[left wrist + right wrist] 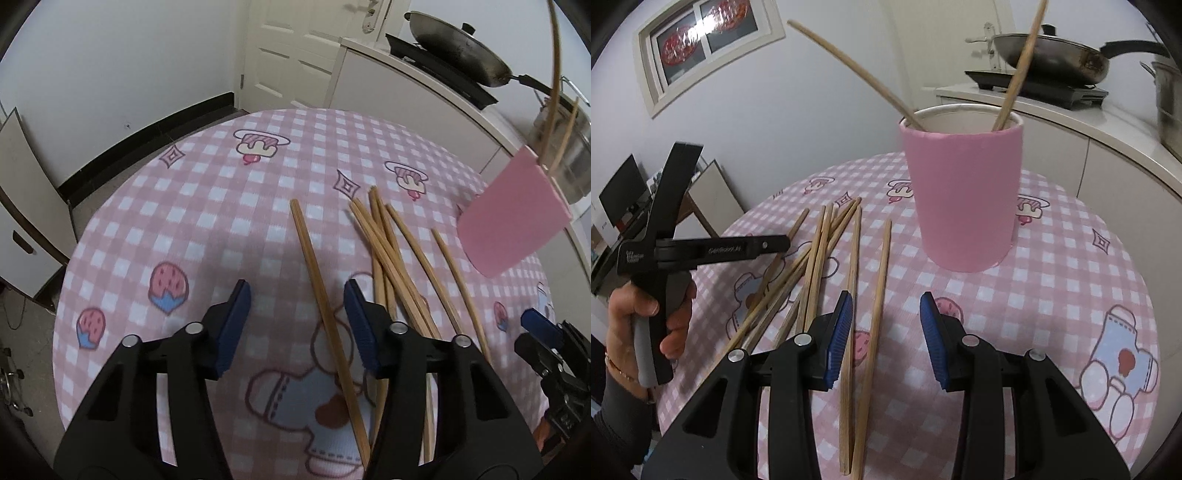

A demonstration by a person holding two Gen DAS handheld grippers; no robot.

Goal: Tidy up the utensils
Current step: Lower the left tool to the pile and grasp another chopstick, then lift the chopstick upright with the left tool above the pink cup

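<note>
A pink cup point(964, 195) stands upright on the checked tablecloth and holds two wooden chopsticks point(1019, 66). It also shows at the right edge of the left wrist view point(513, 218). Several loose chopsticks point(812, 266) lie on the cloth left of the cup. My left gripper point(297, 325) is open above one single chopstick point(325, 306), with the pile point(399, 266) to its right. My right gripper point(886, 339) is open and empty, with one chopstick point(875, 325) lying between its jaws below.
The round table point(192, 206) has a pink checked cloth with cartoon prints. A counter point(1089, 125) behind it carries a wok on a stove point(1052, 55) and a steel pot point(569, 147). A door point(295, 51) and wall lie beyond.
</note>
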